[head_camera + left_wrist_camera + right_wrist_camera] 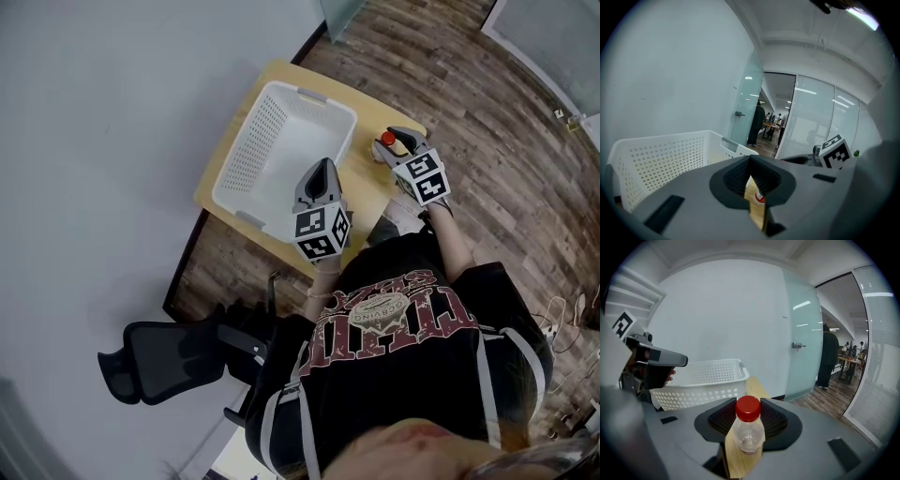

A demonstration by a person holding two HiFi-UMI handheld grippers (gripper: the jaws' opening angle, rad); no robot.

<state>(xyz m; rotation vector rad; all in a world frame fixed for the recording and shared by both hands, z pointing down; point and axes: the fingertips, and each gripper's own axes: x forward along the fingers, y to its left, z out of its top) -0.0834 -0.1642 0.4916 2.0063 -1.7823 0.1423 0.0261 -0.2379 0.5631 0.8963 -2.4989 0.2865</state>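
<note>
Entry one, my left gripper (322, 169): jaws drawn together with nothing between them, and a white perforated laundry basket (246, 155) just ahead and to its left. Entry two, my right gripper (395, 143): jaws clamped on a clear plastic bottle (748, 430) with a red cap (748, 408). The bottle stands upright between the pads on the wooden table (364, 183), with the basket off to this gripper's left.

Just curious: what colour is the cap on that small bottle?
Red. The cap of the bottle shows best in the right gripper view.
</note>
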